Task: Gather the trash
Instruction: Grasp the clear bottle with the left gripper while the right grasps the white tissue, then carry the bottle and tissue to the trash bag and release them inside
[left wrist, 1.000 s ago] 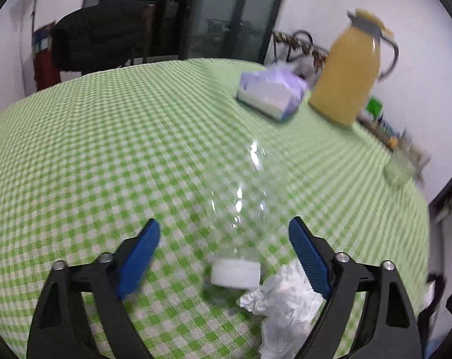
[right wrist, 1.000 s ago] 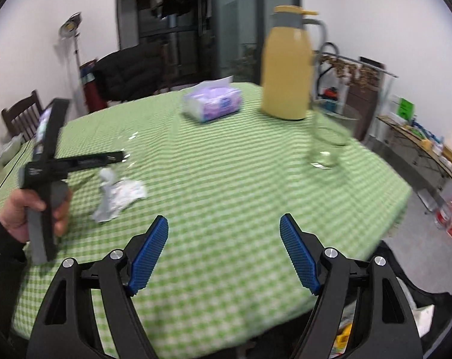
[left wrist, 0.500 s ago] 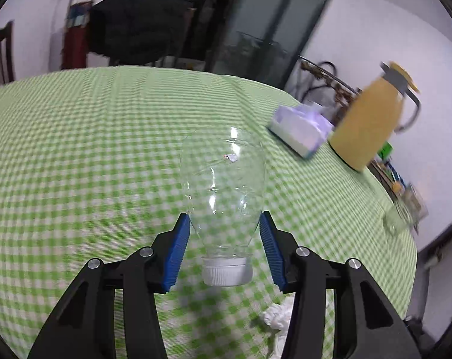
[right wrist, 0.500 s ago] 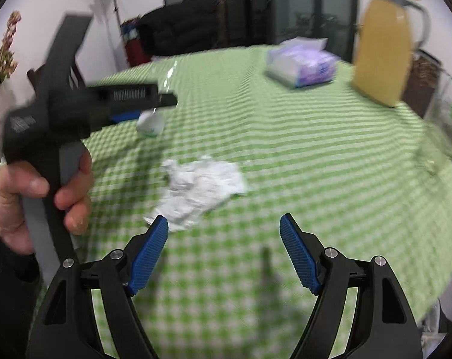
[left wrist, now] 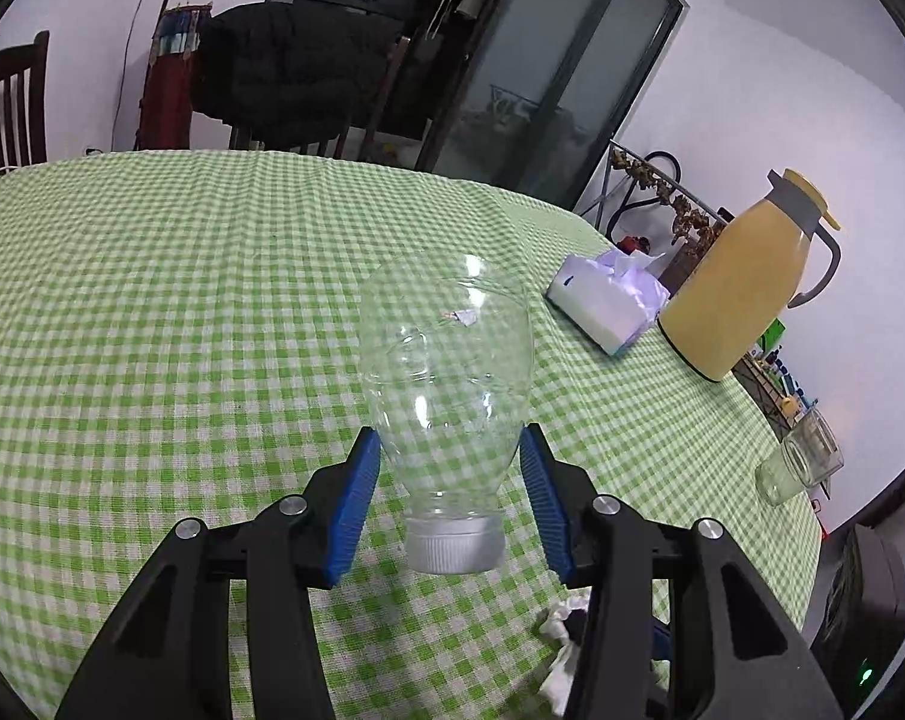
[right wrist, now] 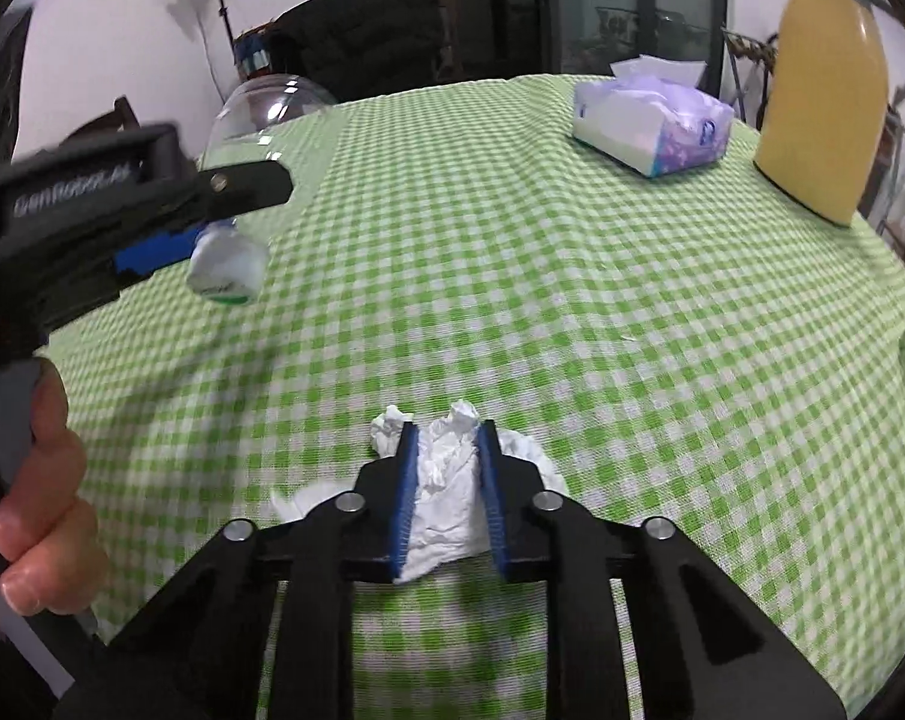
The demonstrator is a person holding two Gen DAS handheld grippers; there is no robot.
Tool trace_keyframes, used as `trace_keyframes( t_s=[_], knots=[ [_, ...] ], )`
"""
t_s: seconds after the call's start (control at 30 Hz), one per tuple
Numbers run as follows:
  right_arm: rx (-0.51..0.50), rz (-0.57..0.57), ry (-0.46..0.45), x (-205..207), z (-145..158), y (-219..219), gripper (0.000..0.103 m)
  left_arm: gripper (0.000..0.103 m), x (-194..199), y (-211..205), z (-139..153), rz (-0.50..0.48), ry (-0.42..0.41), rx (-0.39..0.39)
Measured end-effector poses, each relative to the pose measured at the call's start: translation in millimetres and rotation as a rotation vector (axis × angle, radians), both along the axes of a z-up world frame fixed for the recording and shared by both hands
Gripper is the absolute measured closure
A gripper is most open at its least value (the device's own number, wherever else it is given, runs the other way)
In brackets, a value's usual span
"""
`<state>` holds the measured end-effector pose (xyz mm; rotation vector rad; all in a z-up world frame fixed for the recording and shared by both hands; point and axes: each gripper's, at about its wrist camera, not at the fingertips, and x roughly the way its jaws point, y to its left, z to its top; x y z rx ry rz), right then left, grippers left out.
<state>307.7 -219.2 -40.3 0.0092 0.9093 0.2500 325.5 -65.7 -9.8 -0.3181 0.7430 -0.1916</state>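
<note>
Above the checked surface (left wrist: 152, 300), the left gripper (left wrist: 449, 480) holds the empty plastic bottle (left wrist: 446, 360) between half-open fingers. The right gripper (right wrist: 446, 480) is closing narrowly on the crumpled tissue (right wrist: 452, 480). Next, probably lift both toward a bin.

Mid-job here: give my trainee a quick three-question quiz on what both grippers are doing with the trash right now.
1. True or false: the left gripper holds the clear bottle with its cap toward the camera.
2. What lies between the fingers of the right gripper? A) glass B) crumpled tissue C) tissue pack
3. Which yellow thing stands beside the tissue pack?

Key
1. True; the pads clamp the bottle's shoulder.
2. B; the jaws are closing on the crumpled tissue on the tablecloth.
3. The jug.
</note>
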Motion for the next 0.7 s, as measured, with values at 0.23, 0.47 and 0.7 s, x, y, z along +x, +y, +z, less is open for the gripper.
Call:
trace_keyframes(
  t_s=[0.23, 0.47, 0.7],
  knots=[
    [-0.073, -0.038, -0.067, -13, 18, -13, 0.093, 0.057, 5, -9, -6, 0.006, 0.014, 0.023],
    [-0.065, -0.155, -0.145, -33, 47, -83, 0.093, 0.057, -1, -29, -5, -0.023, -0.012, 0.062],
    [-0.033, -0.337, -0.185, -94, 69, -194, 0.092, 0.057, -21, -69, 1, -0.147, -0.055, 0.114]
  ],
)
